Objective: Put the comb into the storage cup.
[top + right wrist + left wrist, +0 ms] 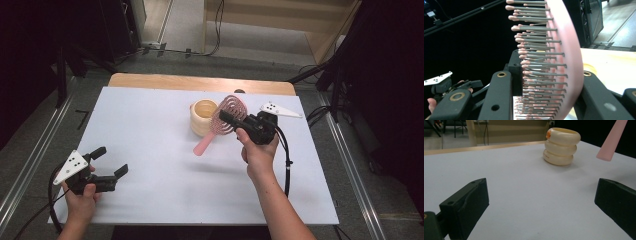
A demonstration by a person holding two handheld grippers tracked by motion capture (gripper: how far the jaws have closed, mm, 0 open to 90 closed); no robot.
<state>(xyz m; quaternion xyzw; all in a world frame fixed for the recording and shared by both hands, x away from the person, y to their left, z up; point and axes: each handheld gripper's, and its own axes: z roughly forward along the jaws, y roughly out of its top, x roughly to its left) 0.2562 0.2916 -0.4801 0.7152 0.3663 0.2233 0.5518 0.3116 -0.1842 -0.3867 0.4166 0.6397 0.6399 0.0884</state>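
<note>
Jaws clamped on the head of the pink hairbrush (223,121) over at the right gripper (231,120), one pressing in among the bristles (536,65), the other flat against the smooth back. Brush held clear off the bench (165,150), its handle (611,140) slanting down and out past the jaw tips toward the near-left, tip hanging free above the white surface. Just beyond those jaws, almost brushing the bristle head: the cream ringed cup (202,116), upright, wooden far edge of the bench right behind it. Tight quarters there, cup on one side, back edge close.

Left gripper (111,162) now: jaws spread wide apart, nothing between them, hovering low near the front-left corner. Straight ahead of these jaws, a long bare stretch of white bench running to the cup (561,146), well apart; pink handle tip dangling ahead of the right-hand jaw. Plenty of open room in front and between; the near edge and left edge close behind and beside.

Right hand (257,152) reaching forward from the bottom, forearm angled in, wrist cocked, gripper pointing leftward and level. Left hand (82,192) low at the bench's near edge, gripper aimed forward and to the right, white three-cornered plate (71,166) tilted on top.
</note>
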